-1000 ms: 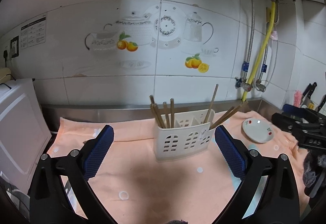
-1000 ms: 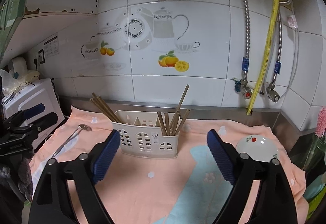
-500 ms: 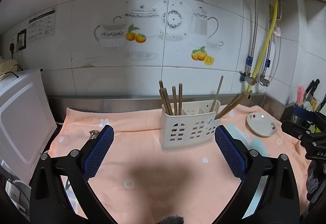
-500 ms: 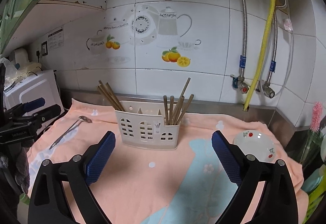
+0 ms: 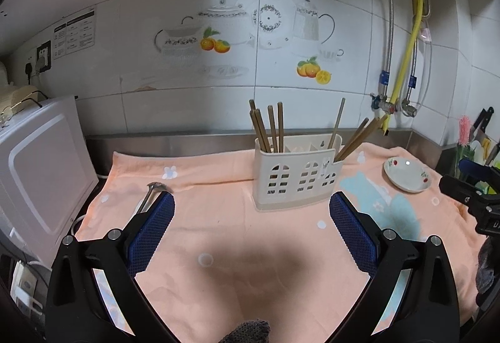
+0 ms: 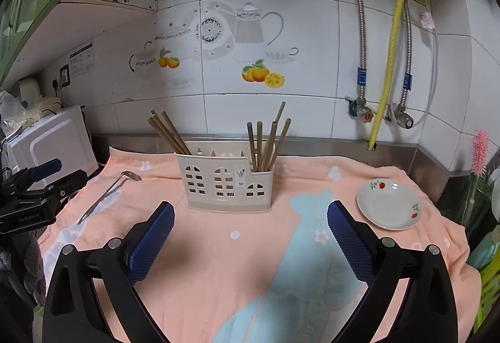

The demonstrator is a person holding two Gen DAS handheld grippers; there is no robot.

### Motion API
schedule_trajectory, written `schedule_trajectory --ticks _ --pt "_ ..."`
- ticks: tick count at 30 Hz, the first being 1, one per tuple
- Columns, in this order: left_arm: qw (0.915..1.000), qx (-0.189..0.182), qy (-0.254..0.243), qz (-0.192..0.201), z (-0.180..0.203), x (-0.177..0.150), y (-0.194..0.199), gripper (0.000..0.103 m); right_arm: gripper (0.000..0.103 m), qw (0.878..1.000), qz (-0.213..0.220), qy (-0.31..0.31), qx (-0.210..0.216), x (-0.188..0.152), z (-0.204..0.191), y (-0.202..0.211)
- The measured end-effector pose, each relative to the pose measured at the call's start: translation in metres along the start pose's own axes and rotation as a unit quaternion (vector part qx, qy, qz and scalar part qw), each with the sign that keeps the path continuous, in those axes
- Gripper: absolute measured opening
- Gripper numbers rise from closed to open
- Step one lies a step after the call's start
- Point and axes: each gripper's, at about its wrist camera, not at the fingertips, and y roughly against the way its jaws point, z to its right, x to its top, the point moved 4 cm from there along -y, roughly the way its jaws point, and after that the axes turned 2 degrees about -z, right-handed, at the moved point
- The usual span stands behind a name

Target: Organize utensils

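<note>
- The surface, covered by a peach towel with a pale blue print, carries everything. Both tools hang above its near edge, well short of the things on it.
- The white holder stands upright at the middle of the towel towards the far wall. Brown chopsticks already lean in its left and right end compartments; those between look empty from here.
- The left tool has its blue pads wide apart and grips nothing. In its view the holder sits ahead and slightly right.
- The right tool is likewise spread wide and empty, with the holder straight ahead of it.
- The small white dish with red flowers lies flat on the right of the towel, nearer the right tool and well apart from the holder.
- The metal spoon is the one utensil lying loose. It lies flat on the left of the towel, bowl at the far end, thin handle running near and left, so its long axis slants across the left side.
- In the left view the spoon shows just past the left pad, its handle partly hidden behind it. The left tool is clearly the nearer one, so I judge the pick falls to it, closing across the handle.
</note>
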Motion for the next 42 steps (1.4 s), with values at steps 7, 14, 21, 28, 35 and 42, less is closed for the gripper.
schedule_trajectory --ticks 7,14,21,28,35,42 --pt "1.0 -0.003 -0.004 -0.005 0.006 -0.014 0.009 0.098 0.096 1.0 -0.008 -0.003 -0.006 -0.016 -0.001 0.003" --pt "0.9999 0.001 -0.007 -0.008 0.011 -0.024 0.015 0.098 0.096 1.0 -0.014 -0.002 -0.018 -0.028 -0.003 0.005" --pt "0.9998 0.006 -0.012 -0.014 0.015 -0.034 0.017 0.098 0.096 1.0 -0.018 -0.006 -0.014 -0.036 -0.006 0.006" --pt "0.9997 0.009 -0.004 -0.02 0.013 -0.042 0.019 0.098 0.096 1.0 -0.018 -0.008 -0.014 -0.04 -0.009 0.01" --pt "0.9997 0.008 -0.006 -0.023 0.015 -0.046 0.02 0.098 0.096 1.0 -0.021 -0.01 -0.015 -0.045 -0.01 0.011" --pt "0.9996 0.013 -0.016 -0.022 0.018 -0.048 0.024 0.098 0.096 1.0 -0.021 -0.012 -0.014 -0.046 -0.009 0.012"
